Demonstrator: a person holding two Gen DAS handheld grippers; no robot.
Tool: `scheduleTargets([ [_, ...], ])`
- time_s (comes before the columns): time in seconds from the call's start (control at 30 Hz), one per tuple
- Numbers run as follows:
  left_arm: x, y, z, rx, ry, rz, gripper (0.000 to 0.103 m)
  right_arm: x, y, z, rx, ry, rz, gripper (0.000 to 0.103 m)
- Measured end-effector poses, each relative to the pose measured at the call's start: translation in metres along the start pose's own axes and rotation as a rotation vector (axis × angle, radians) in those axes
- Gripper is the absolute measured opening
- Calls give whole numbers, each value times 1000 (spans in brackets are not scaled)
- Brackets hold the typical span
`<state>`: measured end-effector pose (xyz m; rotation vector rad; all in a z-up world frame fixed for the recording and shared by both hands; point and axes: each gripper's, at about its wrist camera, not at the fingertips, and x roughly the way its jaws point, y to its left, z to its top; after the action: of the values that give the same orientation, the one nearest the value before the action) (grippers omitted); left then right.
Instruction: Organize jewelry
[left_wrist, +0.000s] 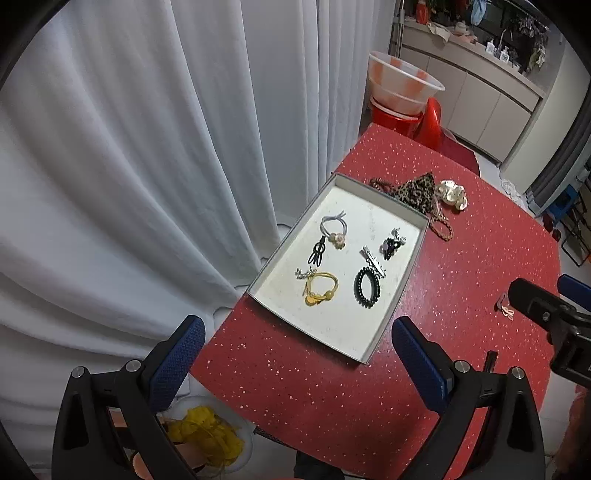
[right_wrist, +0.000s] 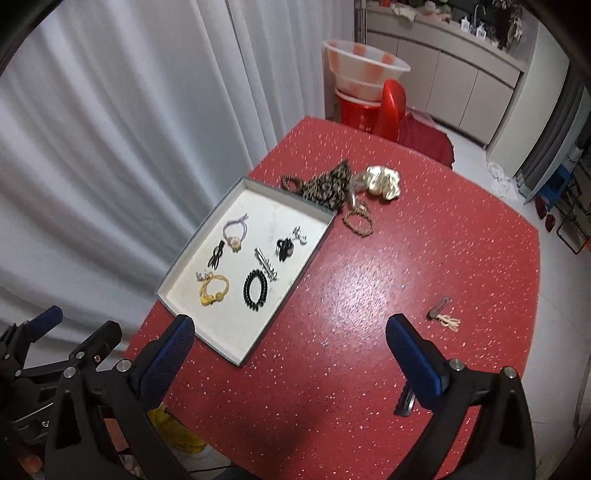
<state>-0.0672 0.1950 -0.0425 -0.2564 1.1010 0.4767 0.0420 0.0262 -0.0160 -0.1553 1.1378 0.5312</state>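
A shallow grey-rimmed white tray (left_wrist: 373, 343) (right_wrist: 242, 356) lies on the red speckled table and holds several hair ties and clips, among them a yellow tie (left_wrist: 320, 288) (right_wrist: 214, 290) and a black beaded band (left_wrist: 366, 287) (right_wrist: 255, 287). Beyond the tray lie a leopard scrunchie (left_wrist: 415, 192) (right_wrist: 330, 184), a cream scrunchie (left_wrist: 452, 194) (right_wrist: 382, 181) and a brown braided band (right_wrist: 357, 220). A small clip with a beige bow (right_wrist: 445, 315) (left_wrist: 505, 306) lies to the right. A dark clip (right_wrist: 405, 402) lies near the right finger. My left gripper (left_wrist: 295, 363) and right gripper (right_wrist: 290, 354) are open and empty above the table's near edge.
White curtains hang at the left. A clear basin on red stools (left_wrist: 404, 86) stands beyond the table's far end, with kitchen cabinets behind. A yellow item (left_wrist: 207, 434) lies on the floor below the table edge.
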Motion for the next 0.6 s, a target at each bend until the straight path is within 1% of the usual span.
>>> scheduleTargets([
  [0.23,-16,2,1,-16,-25,0,101,-19,-3,3,-1,-41,-9,103],
  [0.6,-31,1,0,-14,-56,6,101,-30,-4,0,12,-58,-9,103],
])
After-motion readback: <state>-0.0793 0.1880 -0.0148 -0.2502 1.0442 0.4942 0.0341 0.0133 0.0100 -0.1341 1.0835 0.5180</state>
